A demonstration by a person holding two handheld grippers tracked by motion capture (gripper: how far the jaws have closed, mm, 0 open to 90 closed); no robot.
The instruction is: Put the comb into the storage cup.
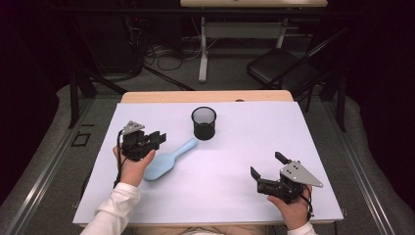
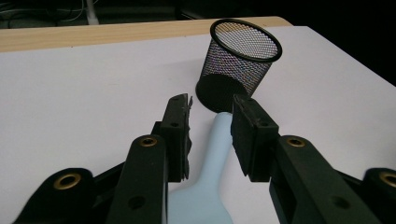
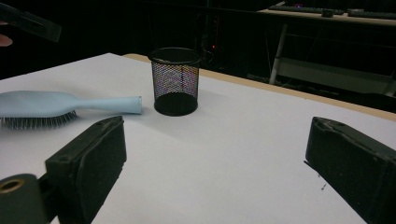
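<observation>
The pale blue hairbrush (image 1: 168,161) lies bristles-down on the white tabletop (image 1: 235,147), its head toward the person and its slim handle pointing at the black mesh cup (image 1: 204,123), the handle's tip just beside the cup's base. Lying flat this way, the handle offers two narrow sides that a pair of jaws can straddle from above.

The left tool (image 2: 211,128) is set for exactly that. In the left gripper view its jaws stand either side of the handle, partly closed, with a sliver of gap showing on each flank; the pads do not yet press on the plastic, so nothing is held. The approach runs along the handle toward the cup, which probably suits lifting the brush and tipping it into the cup. In the high view the left hand (image 1: 133,166) sits over the brush's head end.

The right tool (image 1: 266,168) waits well apart, over the near right part of the tabletop, jaws spread wide and empty, aimed loosely at the cup. Held there, it stays out of the left arm's way yet near enough to steady the light cup if the brush knocks it.
</observation>
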